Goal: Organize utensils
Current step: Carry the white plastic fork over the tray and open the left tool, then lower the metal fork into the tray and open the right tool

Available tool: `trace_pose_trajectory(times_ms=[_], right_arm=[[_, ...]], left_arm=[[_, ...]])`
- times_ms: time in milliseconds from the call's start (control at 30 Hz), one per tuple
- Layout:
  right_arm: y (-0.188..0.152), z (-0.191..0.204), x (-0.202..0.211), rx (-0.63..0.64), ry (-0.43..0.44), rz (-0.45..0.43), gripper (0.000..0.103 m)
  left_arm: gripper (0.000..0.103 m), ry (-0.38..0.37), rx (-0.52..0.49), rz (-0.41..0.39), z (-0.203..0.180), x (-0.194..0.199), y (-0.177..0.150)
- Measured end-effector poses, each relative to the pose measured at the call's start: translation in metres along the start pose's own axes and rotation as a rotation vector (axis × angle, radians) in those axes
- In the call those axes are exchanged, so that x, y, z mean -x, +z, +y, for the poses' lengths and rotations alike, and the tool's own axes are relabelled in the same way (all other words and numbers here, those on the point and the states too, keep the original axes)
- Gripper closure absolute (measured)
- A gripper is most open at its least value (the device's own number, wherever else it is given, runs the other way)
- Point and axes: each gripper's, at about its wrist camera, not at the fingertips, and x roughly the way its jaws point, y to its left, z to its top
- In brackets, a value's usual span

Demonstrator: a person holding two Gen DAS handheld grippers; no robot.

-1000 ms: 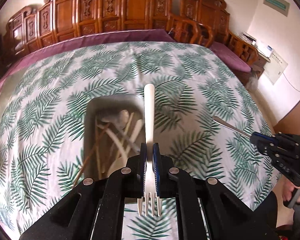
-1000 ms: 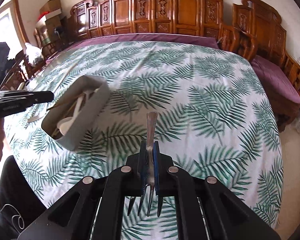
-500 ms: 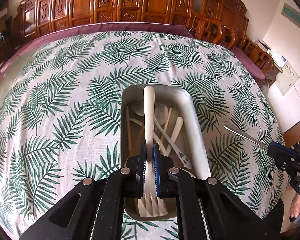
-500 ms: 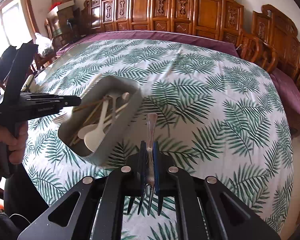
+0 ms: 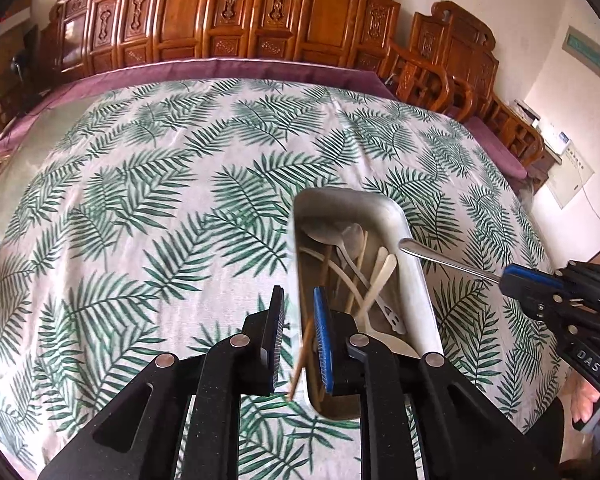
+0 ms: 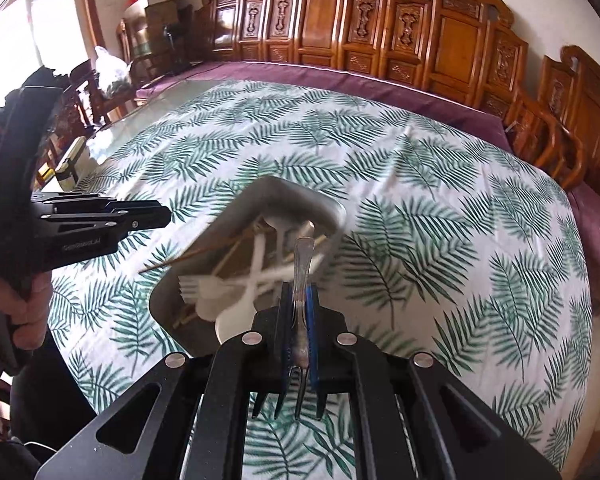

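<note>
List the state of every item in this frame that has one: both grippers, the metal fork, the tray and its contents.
left gripper: open, empty, over the tray's near end
right gripper: shut on the metal fork
metal fork: held, handle pointing out over the tray
metal tray: on the tablecloth, holding utensils
white plastic fork: lying in the tray
chopsticks: in the tray, one end over the rim

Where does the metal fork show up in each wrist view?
Left wrist: the metal fork enters from the right, held by the right gripper, its handle tip over the tray rim.
Right wrist: bottom centre, clamped in the right gripper, handle pointing at the tray.
Shared landmark: the tray.
</note>
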Motion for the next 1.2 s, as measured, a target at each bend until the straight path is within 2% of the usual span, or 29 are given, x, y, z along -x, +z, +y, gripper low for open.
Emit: trace_pose_trajectory(times_ms=[267, 633, 733, 867, 1067, 1200], right_arm=[[0.022, 0.023, -0.032, 0.023, 0.003, 0.026, 0.095], [0.044, 0.037, -0.075, -0.016, 0.010, 0.061, 0.095], [0.044, 0.039, -0.077, -0.036, 0.043, 0.069, 0.095], [0.040, 0.051, -0.078, -0.001, 0.051, 0.097, 0.095], [0.022, 0.052, -0.081, 0.055, 0.005, 0.177, 0.095], [0.015, 0.036, -0.083, 0.030, -0.045, 0.210, 0.095]], left_arm=[[0.089, 0.013, 0.001, -0.025, 0.014, 0.016, -0.002], [0.089, 0.031, 0.013, -0.045, 0.032, 0.032, -0.005], [0.089, 0.041, 0.013, -0.048, 0.036, 0.036, -0.007], [0.089, 0.051, 0.017, -0.047, 0.042, 0.038, -0.009], [0.089, 0.052, 0.010, -0.050, 0.040, 0.041, -0.010], [0.089, 0.050, 0.006, -0.048, 0.036, 0.040, -0.009]])
